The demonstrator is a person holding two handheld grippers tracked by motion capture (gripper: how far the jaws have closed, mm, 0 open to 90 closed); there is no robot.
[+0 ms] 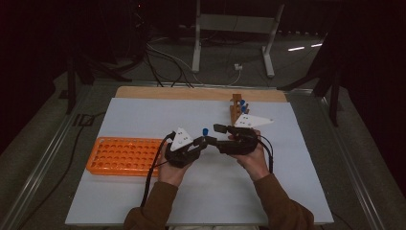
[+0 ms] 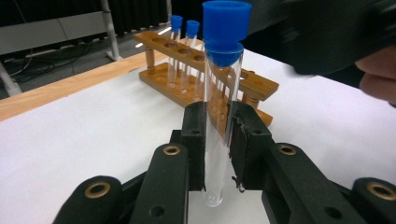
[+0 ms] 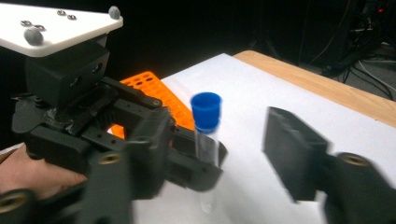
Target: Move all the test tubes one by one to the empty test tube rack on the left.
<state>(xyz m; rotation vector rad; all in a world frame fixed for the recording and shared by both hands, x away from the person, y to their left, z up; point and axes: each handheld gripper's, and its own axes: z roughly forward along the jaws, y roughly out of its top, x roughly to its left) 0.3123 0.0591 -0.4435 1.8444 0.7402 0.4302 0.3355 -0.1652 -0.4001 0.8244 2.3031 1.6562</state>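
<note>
test tube (image 2: 219, 121) upright, clamped in left hand-held gripper (image 2: 218, 144); right hand-held gripper (image 3: 210, 154) open, off it.

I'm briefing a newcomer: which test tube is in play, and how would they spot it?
On the white table sheet, look between the orange rack and the wooden rack. The blue-capped tube stands upright, clamped in the left claw, unlike those seated in the wooden rack.

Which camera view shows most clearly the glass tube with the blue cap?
The left gripper view: the tube stands upright and close, clamped between the left gripper pads. The right gripper view shows it farther off, partly hidden. The high view gives little beyond its blue cap.
</note>
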